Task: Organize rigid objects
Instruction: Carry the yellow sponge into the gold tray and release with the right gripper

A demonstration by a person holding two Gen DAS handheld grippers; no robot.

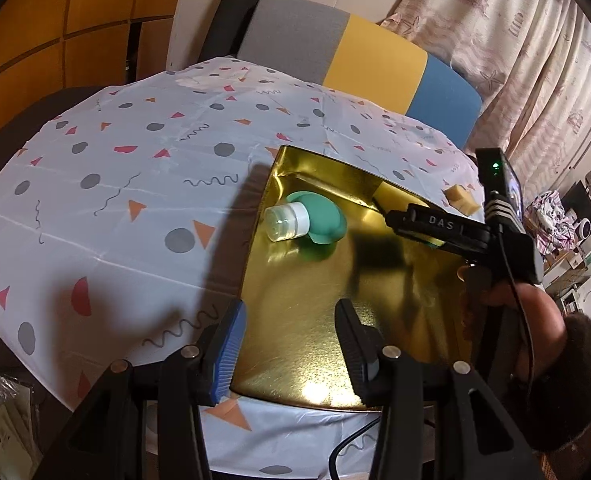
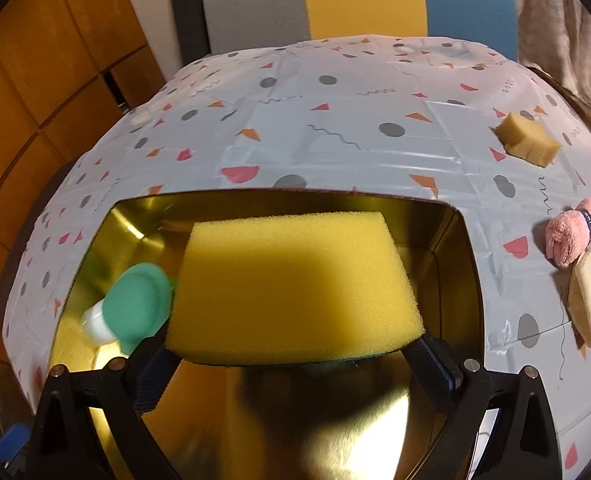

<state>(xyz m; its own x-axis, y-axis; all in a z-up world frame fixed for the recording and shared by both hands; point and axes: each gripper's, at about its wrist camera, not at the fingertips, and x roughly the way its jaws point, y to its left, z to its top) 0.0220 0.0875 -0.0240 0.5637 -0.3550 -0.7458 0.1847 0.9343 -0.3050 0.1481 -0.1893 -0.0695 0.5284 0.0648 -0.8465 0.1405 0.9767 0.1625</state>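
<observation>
My right gripper [image 2: 291, 354] clamps porous yellow rectangular foam sponge [image 2: 295, 280], green underside, over shiny gold metal tray [image 2: 461, 248]. My left gripper [image 1: 291, 340] half-open, empty, at tray's near edge.

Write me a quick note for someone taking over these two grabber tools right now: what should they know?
Right gripper: shut on the yellow sponge, held over the gold tray.
Left gripper: open, empty, at the tray's near edge.
Done: green bottle with the white cap lies in the tray.
Left: release the sponge; tan sponge piece, pink plush toy and another tan sponge remain on the tablecloth.
</observation>
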